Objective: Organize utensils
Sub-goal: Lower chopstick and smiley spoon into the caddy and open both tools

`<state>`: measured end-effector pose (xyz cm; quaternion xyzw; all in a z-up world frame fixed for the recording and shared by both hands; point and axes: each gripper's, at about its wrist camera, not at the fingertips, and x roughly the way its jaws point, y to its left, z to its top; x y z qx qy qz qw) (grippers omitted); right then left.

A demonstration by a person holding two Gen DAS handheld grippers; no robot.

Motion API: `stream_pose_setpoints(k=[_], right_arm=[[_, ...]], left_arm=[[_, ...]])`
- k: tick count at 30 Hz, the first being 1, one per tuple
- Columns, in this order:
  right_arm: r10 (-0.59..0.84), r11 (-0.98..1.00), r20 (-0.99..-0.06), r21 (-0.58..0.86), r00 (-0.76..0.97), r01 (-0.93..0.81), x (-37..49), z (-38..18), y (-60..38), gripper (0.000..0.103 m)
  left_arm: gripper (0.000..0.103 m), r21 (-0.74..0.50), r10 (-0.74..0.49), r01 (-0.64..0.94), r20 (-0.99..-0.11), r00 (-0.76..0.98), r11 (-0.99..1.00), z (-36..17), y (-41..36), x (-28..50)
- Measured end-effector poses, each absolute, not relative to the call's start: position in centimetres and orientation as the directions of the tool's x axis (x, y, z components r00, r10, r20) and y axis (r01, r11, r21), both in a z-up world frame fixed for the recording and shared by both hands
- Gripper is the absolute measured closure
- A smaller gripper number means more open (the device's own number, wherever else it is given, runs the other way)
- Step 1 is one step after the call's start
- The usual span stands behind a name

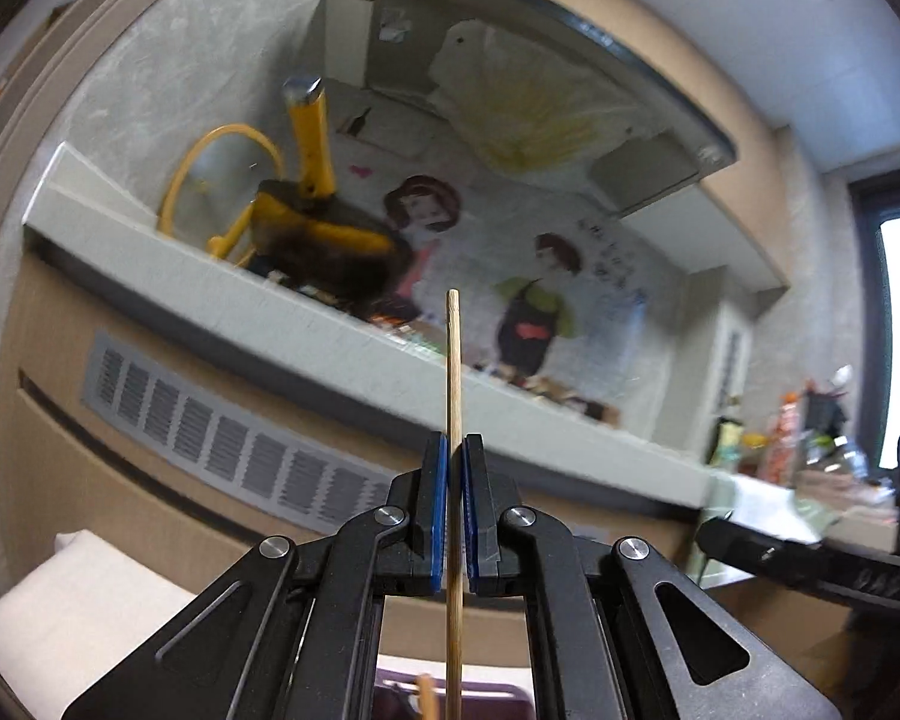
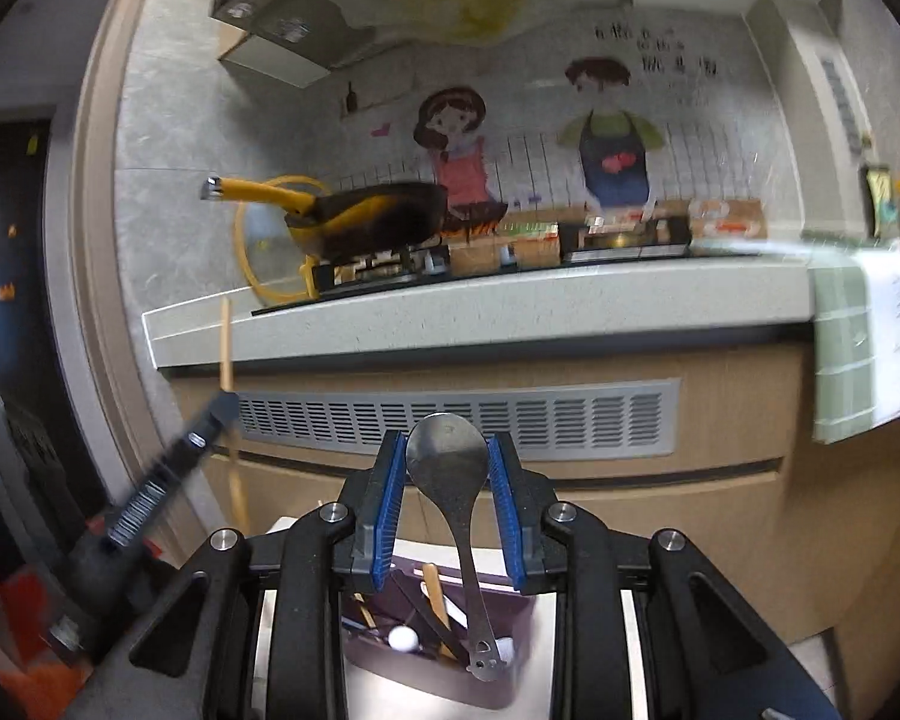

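While both grippers are raised in front of the counter (image 2: 480, 306), each has one utensil clear of the purple holder (image 2: 438, 666) below, presumably so the pieces can be sorted one at a time. The left gripper (image 1: 455, 510) is pinched nearly closed on a single wooden chopstick (image 1: 453, 396), which stands upright between the blue pads with its tip well above them. The right gripper (image 2: 447, 510) stands wider, its pads clamped against the bowl of one metal spoon (image 2: 450, 462), the handle hanging down over the holder. Held by the bowl, the spoon can drop handle-first into a slot. In the holder I count at least two wooden sticks and a white-knobbed piece; the rest is too jumbled to count. One yellow pan (image 2: 366, 216) sits on the stove.
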<state>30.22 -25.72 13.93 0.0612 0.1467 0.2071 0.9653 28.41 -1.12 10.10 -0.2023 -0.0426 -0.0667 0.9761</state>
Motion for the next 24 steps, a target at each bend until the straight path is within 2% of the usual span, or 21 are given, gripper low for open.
stream_pose_setpoints(k=[8, 14, 18, 24], right_arm=[[0.449, 0.891, -0.301, 0.227, 0.842, -0.394, 34.5, 10.1, -24.5, 0.078], [0.462, 0.885, -0.327, 0.234, 0.825, -0.403, 35.4, 8.7, -24.1, 0.078], [0.468, 0.883, -0.347, 0.224, 0.812, -0.413, 34.9, 8.2, -24.1, 0.078], [0.472, 0.881, -0.376, 0.209, 0.797, -0.424, 34.1, 7.3, -23.8, 0.078]], left_arm=[[0.098, -0.352, 0.1, -0.058, 0.103, 0.99, 0.934, 6.1, -3.5, 30.9], [0.098, -0.327, 0.034, -0.033, -0.005, 0.999, 0.944, 3.8, -4.5, 33.6], [0.098, -0.36, -0.043, 0.007, -0.092, 0.995, 0.933, 2.1, -3.6, 33.9], [0.098, -0.366, -0.109, 0.05, -0.141, 0.984, 0.929, 1.1, -2.4, 32.2]])
